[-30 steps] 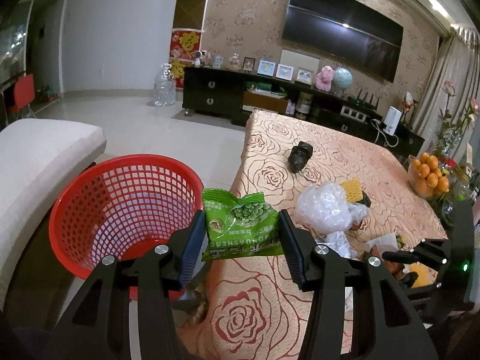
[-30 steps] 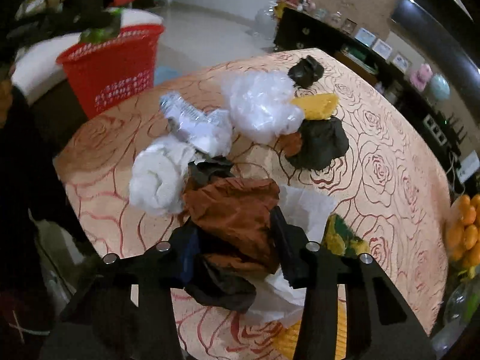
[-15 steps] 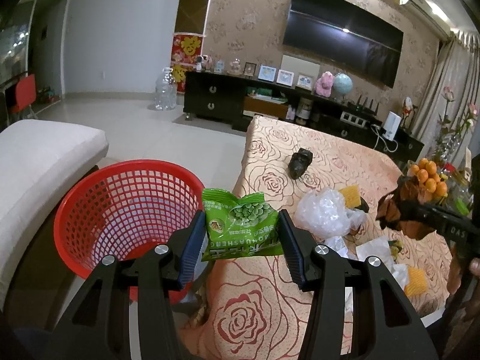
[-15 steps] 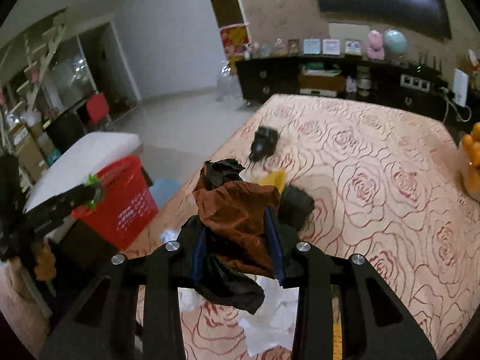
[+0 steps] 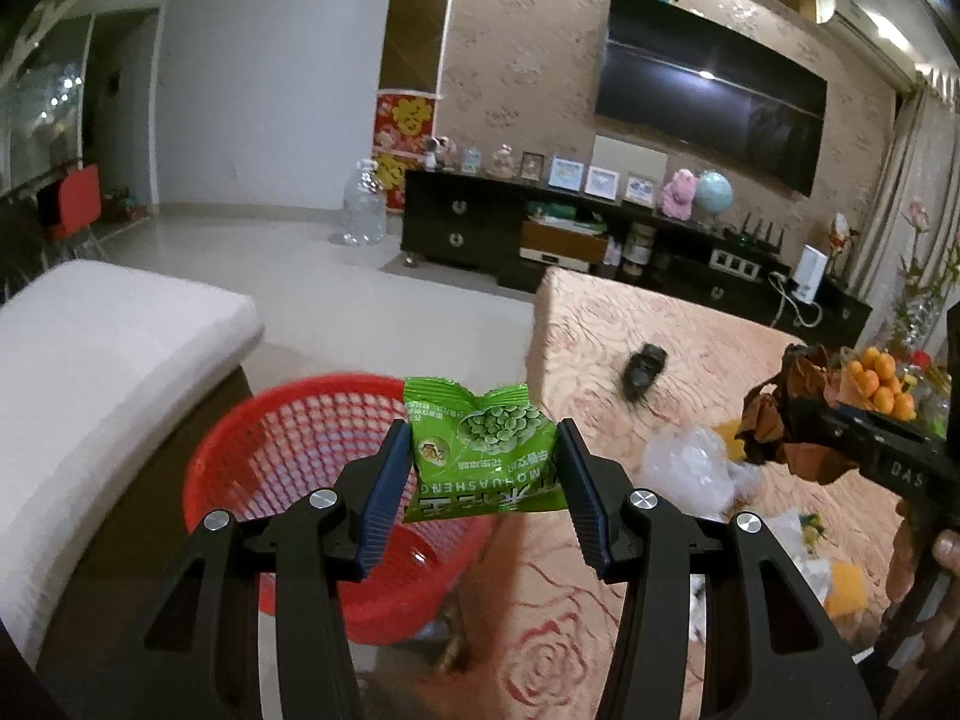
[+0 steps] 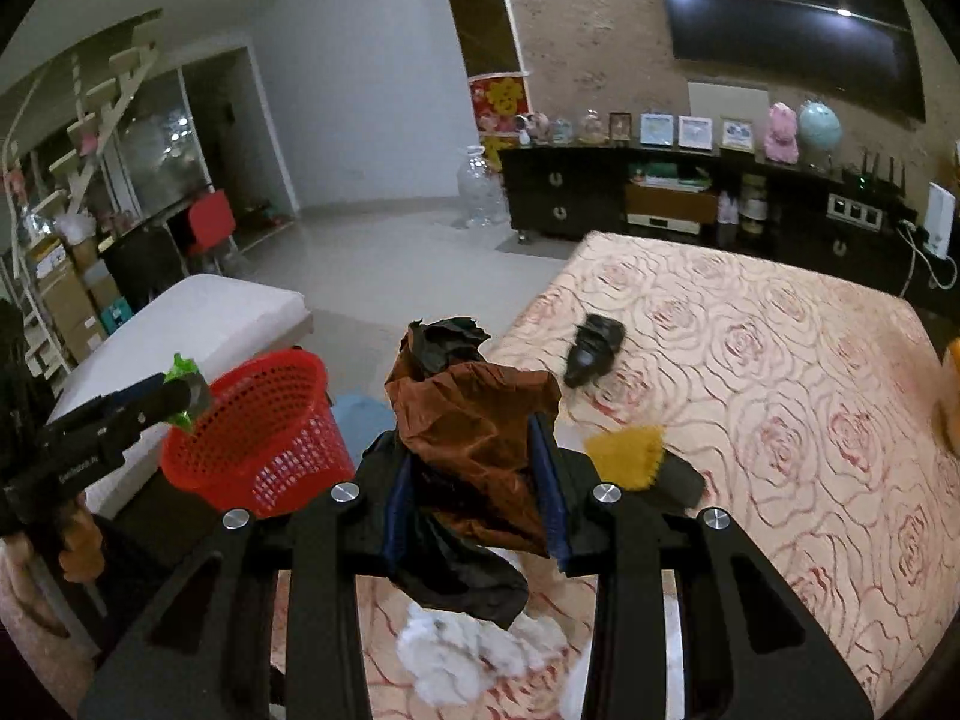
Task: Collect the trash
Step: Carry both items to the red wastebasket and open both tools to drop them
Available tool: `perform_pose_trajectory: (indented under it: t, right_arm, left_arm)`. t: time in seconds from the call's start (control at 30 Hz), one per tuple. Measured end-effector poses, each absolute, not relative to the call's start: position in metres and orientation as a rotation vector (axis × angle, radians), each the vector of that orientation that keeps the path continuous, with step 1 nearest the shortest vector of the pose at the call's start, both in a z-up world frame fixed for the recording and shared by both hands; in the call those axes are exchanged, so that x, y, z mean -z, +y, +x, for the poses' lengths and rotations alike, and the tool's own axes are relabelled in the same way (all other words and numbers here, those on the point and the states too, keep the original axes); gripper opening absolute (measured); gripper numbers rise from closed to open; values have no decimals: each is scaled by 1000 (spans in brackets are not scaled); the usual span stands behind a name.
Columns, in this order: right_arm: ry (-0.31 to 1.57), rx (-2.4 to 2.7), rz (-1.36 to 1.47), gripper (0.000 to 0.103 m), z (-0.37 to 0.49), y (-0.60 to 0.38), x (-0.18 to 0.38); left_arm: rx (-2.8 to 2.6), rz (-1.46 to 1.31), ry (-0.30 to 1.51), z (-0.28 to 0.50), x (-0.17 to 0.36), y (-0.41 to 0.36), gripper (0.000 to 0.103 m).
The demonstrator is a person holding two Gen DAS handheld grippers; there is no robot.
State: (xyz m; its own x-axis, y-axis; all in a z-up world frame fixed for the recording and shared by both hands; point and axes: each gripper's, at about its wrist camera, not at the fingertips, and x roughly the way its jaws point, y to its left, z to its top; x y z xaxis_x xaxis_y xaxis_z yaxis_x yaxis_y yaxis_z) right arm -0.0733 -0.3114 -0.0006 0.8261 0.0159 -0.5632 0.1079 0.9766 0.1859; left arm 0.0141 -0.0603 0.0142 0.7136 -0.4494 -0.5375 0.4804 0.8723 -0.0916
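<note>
My left gripper (image 5: 485, 480) is shut on a green snack packet (image 5: 480, 450) and holds it just right of and above the red mesh basket (image 5: 288, 468) on the floor beside the table. My right gripper (image 6: 477, 492) is shut on a crumpled brown and black wrapper (image 6: 474, 426), lifted above the table. It shows at the right in the left wrist view (image 5: 780, 426). The basket also shows in the right wrist view (image 6: 264, 426), with the left gripper (image 6: 180, 393) and packet above its near rim.
The rose-patterned table (image 6: 750, 372) carries a black crumpled wrapper (image 6: 591, 348), a yellow scrap (image 6: 627, 453), white tissue (image 6: 462, 651) and a clear plastic bag (image 5: 690, 468). A white cushioned seat (image 5: 90, 360) stands left of the basket. A bowl of oranges (image 5: 882, 384) is far right.
My right gripper lifted the brown wrapper off the table pile and carried it up and left toward the basket. My left gripper rose a little with the green packet still held.
</note>
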Motion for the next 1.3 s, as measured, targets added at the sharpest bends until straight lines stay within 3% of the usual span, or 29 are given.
perform_pose_trajectory:
  t: [0.2,0.4,0.93,1.03,1.17,1.3]
  right_arm:
    - [608,-14,195,34,-38,-284,-12]
    - [638,-112,176,35,9,-254,-21]
    - [777,-304,251,36,72,-192,21]
    - [794,-319,272,40,74,-188,26]
    - [788,-310,289,59,73,-188,27]
    - [780,-298,289,60,69,-191,25]
  left_arm:
    - [425,59,550,45,-30,-35,47]
    - [361,-11,617,69,-12,-7,47]
    - [312,58,728,83,19,-5,48]
    - [302,52,741,85,21,0,48]
    - [308,29,765,88,23,4,54]
    - [308,27,764,87,23,4,65]
